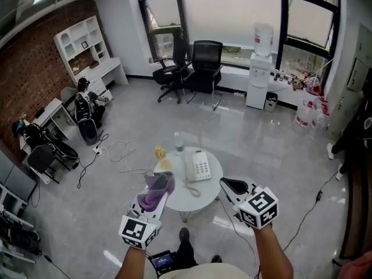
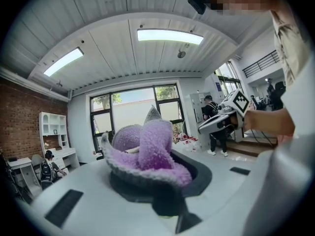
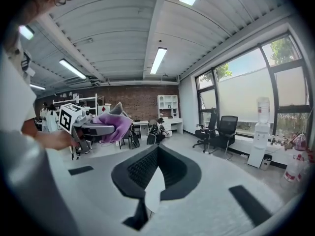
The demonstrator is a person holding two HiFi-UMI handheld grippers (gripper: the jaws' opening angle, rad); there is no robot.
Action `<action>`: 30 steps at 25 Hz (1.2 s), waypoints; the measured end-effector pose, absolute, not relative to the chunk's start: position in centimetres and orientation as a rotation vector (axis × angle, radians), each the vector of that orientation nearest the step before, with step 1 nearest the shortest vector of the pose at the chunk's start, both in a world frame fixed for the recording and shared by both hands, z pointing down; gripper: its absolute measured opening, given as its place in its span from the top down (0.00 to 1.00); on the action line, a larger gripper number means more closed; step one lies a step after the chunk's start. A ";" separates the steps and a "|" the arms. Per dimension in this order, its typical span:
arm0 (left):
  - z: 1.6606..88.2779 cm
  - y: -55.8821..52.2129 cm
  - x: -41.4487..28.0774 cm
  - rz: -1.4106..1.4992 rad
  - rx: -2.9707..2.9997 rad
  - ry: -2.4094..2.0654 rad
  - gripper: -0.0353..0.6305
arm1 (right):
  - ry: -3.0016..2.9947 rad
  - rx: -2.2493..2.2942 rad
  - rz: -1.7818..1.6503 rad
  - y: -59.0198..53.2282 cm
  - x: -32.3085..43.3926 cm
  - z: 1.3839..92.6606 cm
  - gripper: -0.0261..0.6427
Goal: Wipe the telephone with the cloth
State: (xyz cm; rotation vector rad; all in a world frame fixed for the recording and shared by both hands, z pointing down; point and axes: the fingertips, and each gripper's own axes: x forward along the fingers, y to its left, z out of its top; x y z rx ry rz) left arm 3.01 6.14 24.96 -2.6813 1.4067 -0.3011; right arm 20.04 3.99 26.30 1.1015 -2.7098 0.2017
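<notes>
In the head view, your left tool (image 1: 154,182) is clamped on the purple cloth (image 1: 160,189) and hangs over the near left edge of the round white surface (image 1: 180,195). The telephone (image 1: 199,167) lies flat toward the right edge, and its cord (image 1: 192,189) curls toward the near edge. The cloth is close to the telephone but does not touch it, so wiping has not begun, as far as I can judge. Your right tool (image 1: 231,185) hovers just off the near right edge, beside the telephone. From there it could probably steady the telephone while you wipe. A small yellow thing (image 1: 158,152) and a pale bottle (image 1: 178,141) stand at the far left edge, clear of the telephone.

In the left gripper view, the cloth is bunched between the jaws and bulges up past them. That looks deliberate: the soft wad, not the hard jaws, would meet the telephone first.

In the right gripper view, the jaws are pressed together with nothing between them.

No brand or label can be read anywhere. The telephone's keys are too small to make out. The only print is the black-and-white squares on each marker cube (image 1: 260,208), and these carry no words.
</notes>
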 end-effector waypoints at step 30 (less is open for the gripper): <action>36.9 -14.8 -4.9 -0.356 -2.875 1.391 0.83 | -2.532 1.155 0.368 -17.9 11.4 37.9 0.97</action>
